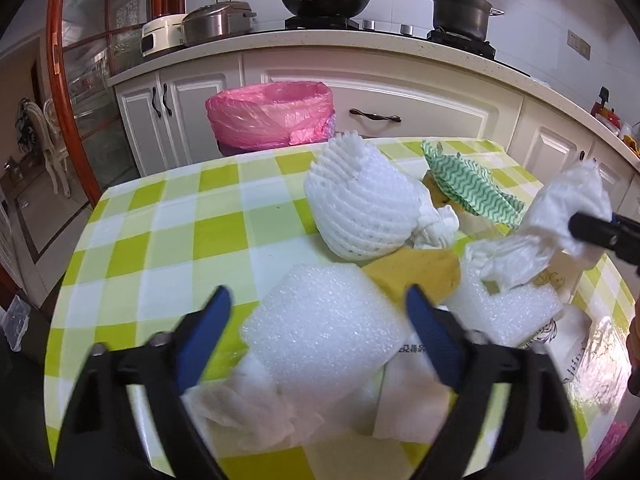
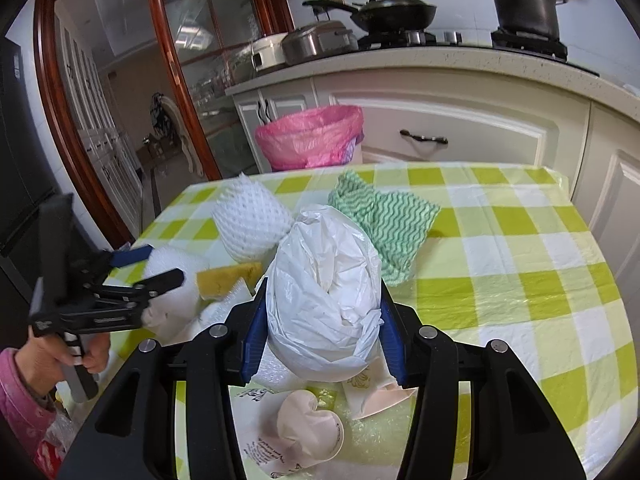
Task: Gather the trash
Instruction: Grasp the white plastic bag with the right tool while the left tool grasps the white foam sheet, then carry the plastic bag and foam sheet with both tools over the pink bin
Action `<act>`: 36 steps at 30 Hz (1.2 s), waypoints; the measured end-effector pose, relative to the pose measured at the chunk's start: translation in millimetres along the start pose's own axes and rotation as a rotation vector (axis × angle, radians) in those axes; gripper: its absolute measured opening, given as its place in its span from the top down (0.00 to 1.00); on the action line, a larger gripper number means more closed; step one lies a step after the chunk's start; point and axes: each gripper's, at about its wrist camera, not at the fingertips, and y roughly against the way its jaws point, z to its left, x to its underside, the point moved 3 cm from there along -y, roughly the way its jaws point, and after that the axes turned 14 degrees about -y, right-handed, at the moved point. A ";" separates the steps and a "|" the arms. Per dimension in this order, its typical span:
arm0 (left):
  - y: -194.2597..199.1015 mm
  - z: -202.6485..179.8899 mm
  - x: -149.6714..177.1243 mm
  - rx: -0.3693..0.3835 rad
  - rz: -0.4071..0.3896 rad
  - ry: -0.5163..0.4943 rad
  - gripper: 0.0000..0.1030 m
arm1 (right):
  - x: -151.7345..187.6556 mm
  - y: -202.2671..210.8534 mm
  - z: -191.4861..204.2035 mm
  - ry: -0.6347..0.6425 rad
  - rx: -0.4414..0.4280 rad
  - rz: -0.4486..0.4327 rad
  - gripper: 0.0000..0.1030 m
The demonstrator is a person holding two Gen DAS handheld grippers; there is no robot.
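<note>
Right tongs (image 2: 322, 332) are clamped on a crumpled white plastic bag (image 2: 324, 300), blue pads pressed into both sides, holding it up over the bench (image 2: 520, 280) with its green-and-white checked cloth. Left tongs (image 1: 318, 312) are spread wide open around a white foam block (image 1: 324, 332) (not touching it, as far as I can tell). Behind that block sit a yellow sponge (image 1: 416, 272) and a white foam fruit net (image 1: 356, 208), with a green zigzag cloth (image 1: 468, 184) further back. A squashed paper cup (image 2: 308, 432) lies right under the right tongs. The bin with the pink liner (image 2: 312, 140) stands on the floor past the bench's far edge, against the white cabinets (image 2: 460, 120).
</note>
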 end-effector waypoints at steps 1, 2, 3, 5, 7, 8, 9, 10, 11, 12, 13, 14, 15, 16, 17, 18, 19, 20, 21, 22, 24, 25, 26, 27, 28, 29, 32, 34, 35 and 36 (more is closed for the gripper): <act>0.1 -2.5 1.7 0.012 -0.002 0.003 0.37 | -0.8 2.4 1.4 -0.002 -0.004 -0.008 0.53; 1.7 -4.7 2.9 0.013 -0.008 0.003 0.38 | -1.4 4.3 3.0 -0.002 -0.008 -0.014 0.53; 4.1 -6.6 3.7 0.009 -0.019 0.001 0.39 | -1.0 5.6 4.9 0.001 -0.008 -0.017 0.53; 12.2 -10.2 5.5 -0.002 -0.047 0.000 0.47 | -0.5 7.2 9.1 0.016 -0.004 -0.021 0.53; 23.6 -10.9 7.4 -0.014 -0.078 0.019 0.50 | 0.2 8.9 11.6 0.022 -0.003 -0.026 0.53; 28.6 -10.4 7.2 -0.019 -0.090 0.027 0.51 | 0.6 10.0 12.5 0.020 -0.006 -0.030 0.53; 35.4 -10.4 7.4 -0.027 -0.107 0.037 0.52 | 0.5 11.2 13.2 0.018 -0.008 -0.033 0.53; 41.7 -10.6 6.7 -0.041 -0.121 0.042 0.52 | 0.5 13.2 14.3 0.015 -0.011 -0.039 0.53; 46.4 -10.8 5.9 -0.051 -0.131 0.046 0.52 | -1.0 15.9 15.4 0.012 -0.016 -0.048 0.54; 52.2 -11.1 5.2 -0.064 -0.143 0.051 0.53 | -1.3 18.3 17.1 0.011 -0.019 -0.056 0.54; 59.8 -11.5 4.4 -0.080 -0.160 0.056 0.53 | -3.0 21.0 19.1 0.012 -0.024 -0.066 0.54; 66.6 -11.9 3.1 -0.092 -0.175 0.060 0.53 | -4.5 24.0 20.6 0.014 -0.030 -0.075 0.54; 73.1 -12.4 1.7 -0.103 -0.189 0.061 0.53 | -6.9 27.3 22.1 0.017 -0.035 -0.085 0.54; 79.9 -13.0 -0.2 -0.117 -0.204 0.061 0.53 | -9.2 30.5 23.9 0.019 -0.040 -0.095 0.54; 86.0 -13.2 -2.2 -0.132 -0.216 0.059 0.53 | -12.1 33.7 25.7 0.021 -0.045 -0.104 0.54; 90.1 -12.8 -3.5 -0.139 -0.225 0.060 0.53 | -13.5 35.6 26.9 0.022 -0.048 -0.110 0.54; 96.4 -12.0 -6.5 -0.146 -0.239 0.064 0.53 | -15.1 37.5 28.5 0.023 -0.052 -0.116 0.54; 99.5 -11.3 -8.6 -0.148 -0.247 0.068 0.53 | -17.1 38.4 29.5 0.024 -0.055 -0.120 0.54; 104.2 -10.2 -11.9 -0.153 -0.261 0.076 0.53 | -19.7 38.8 31.4 0.029 -0.057 -0.126 0.54; 107.1 -9.1 -15.4 -0.159 -0.270 0.083 0.53 | -21.7 38.3 32.4 0.033 -0.058 -0.128 0.54; 111.8 -6.1 -22.5 -0.166 -0.288 0.100 0.53 | -27.3 35.4 34.6 0.039 -0.059 -0.129 0.54; 113.3 -4.6 -26.2 -0.171 -0.296 0.109 0.53 | -30.1 33.6 35.4 0.038 -0.060 -0.128 0.54; 114.5 -2.8 -30.1 -0.179 -0.302 0.114 0.53 | -35.6 31.2 35.6 0.034 -0.064 -0.130 0.54; 114.8 -1.5 -32.3 -0.185 -0.305 0.115 0.53 | -38.4 30.5 36.9 0.033 -0.066 -0.133 0.54; 114.7 0.6 -36.8 -0.197 -0.309 0.118 0.53 | -42.8 28.9 38.1 0.034 -0.067 -0.137 0.54; 113.8 2.9 -40.8 -0.202 -0.312 0.123 0.53 | -46.7 27.1 39.0 0.036 -0.068 -0.141 0.54; 110.4 11.1 -54.0 -0.211 -0.319 0.146 0.53 | -62.3 19.1 41.8 0.042 -0.074 -0.149 0.54; 107.0 16.0 -63.1 -0.211 -0.324 0.150 0.53 | -72.1 13.2 44.2 0.053 -0.074 -0.154 0.54; 104.6 18.3 -67.8 -0.213 -0.325 0.152 0.53 | -78.4 9.1 45.3 0.061 -0.071 -0.158 0.54; 101.4 21.0 -73.3 -0.214 -0.325 0.155 0.53 | -84.5 5.5 46.0 0.065 -0.071 -0.161 0.54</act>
